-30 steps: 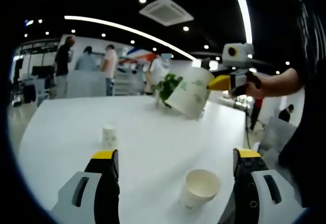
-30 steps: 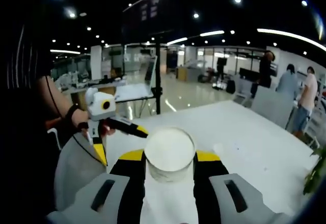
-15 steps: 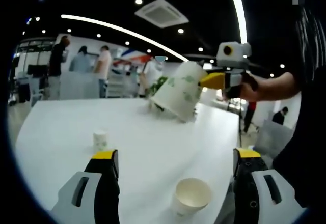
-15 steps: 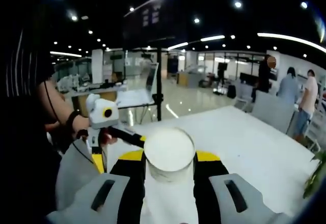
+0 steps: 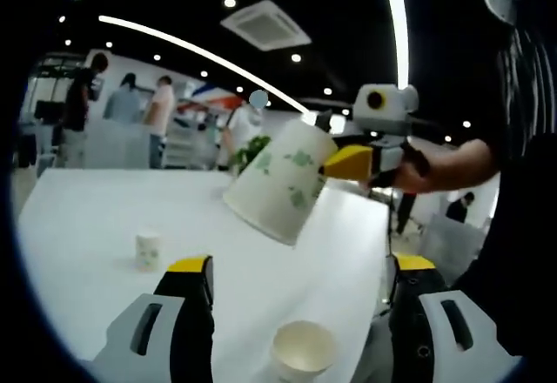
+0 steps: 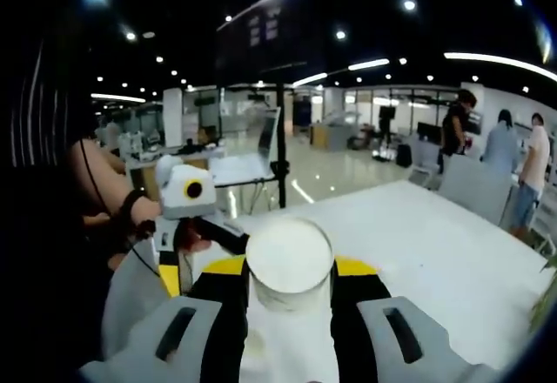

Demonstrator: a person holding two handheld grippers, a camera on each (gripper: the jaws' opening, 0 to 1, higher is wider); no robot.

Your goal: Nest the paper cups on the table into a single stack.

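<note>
Right gripper: jaws clamped on a leaf-printed paper cup, carried tilted in the air above the white table. Left gripper: jaws spread wide with nothing between them, poised over an upright plain paper cup at the table's near edge. A third small cup, apparently printed though too blurred to be sure, stands well apart on the table.

I see a leaf-printed paper cup tilted in the air, a plain white cup upright on the tabletop, a small cup further off
</note>
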